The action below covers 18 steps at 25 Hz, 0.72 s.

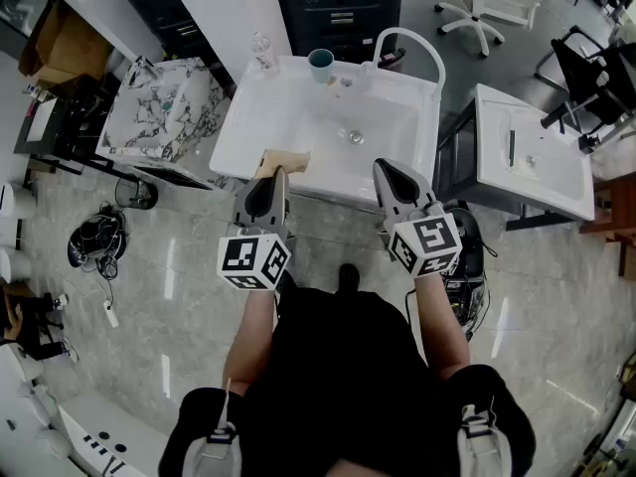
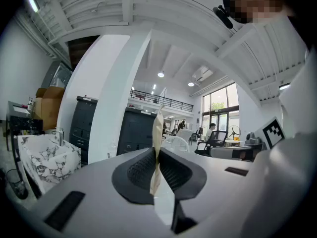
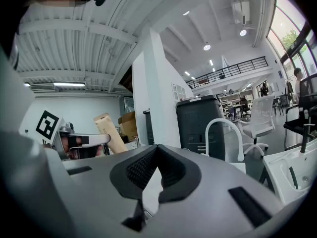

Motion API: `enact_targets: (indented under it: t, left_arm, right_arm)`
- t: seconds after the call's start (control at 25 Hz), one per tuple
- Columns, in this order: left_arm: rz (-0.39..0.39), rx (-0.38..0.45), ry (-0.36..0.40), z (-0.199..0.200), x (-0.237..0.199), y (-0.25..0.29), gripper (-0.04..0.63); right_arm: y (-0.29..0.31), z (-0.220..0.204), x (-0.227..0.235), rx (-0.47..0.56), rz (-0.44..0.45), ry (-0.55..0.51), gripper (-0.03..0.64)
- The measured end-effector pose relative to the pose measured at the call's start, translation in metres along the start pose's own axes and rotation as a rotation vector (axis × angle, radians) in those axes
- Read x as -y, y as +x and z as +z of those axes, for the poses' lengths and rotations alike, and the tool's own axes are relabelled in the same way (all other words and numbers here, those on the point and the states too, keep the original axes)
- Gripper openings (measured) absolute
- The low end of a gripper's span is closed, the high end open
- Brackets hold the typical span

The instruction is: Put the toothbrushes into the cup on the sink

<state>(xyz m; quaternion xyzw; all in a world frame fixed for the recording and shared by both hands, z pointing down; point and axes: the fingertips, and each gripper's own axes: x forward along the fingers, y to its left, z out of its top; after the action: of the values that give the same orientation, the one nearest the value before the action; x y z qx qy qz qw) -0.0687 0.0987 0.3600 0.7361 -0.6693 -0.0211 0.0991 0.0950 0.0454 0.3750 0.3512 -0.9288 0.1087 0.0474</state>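
A teal cup stands on the back rim of the white sink, left of the arched white faucet. My left gripper hovers over the sink's front edge, shut on a flat tan paper packet. In the left gripper view the packet stands edge-on between the pads of that gripper. No bare toothbrush shows. My right gripper is level with it to the right, shut with nothing in it. Its view catches the packet at left.
A clear glass stands at the sink's back left corner. A marble-patterned cabinet is to the left and a second white basin to the right. Dark drawers stand behind the sink, and cables lie on the floor.
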Motion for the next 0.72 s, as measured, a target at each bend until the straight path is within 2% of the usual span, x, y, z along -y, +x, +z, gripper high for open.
enact_targets:
  t: [0.44, 0.72]
  left_arm:
    - [-0.011, 0.007, 0.011, -0.003, 0.025, -0.004, 0.037]
    - [0.001, 0.004, 0.02, -0.004, 0.029, -0.004, 0.037]
  right_arm:
    - [-0.02, 0.006, 0.005, 0.016, 0.006, -0.025, 0.031]
    - [-0.023, -0.001, 0.0, 0.014, 0.068, 0.005, 0.032]
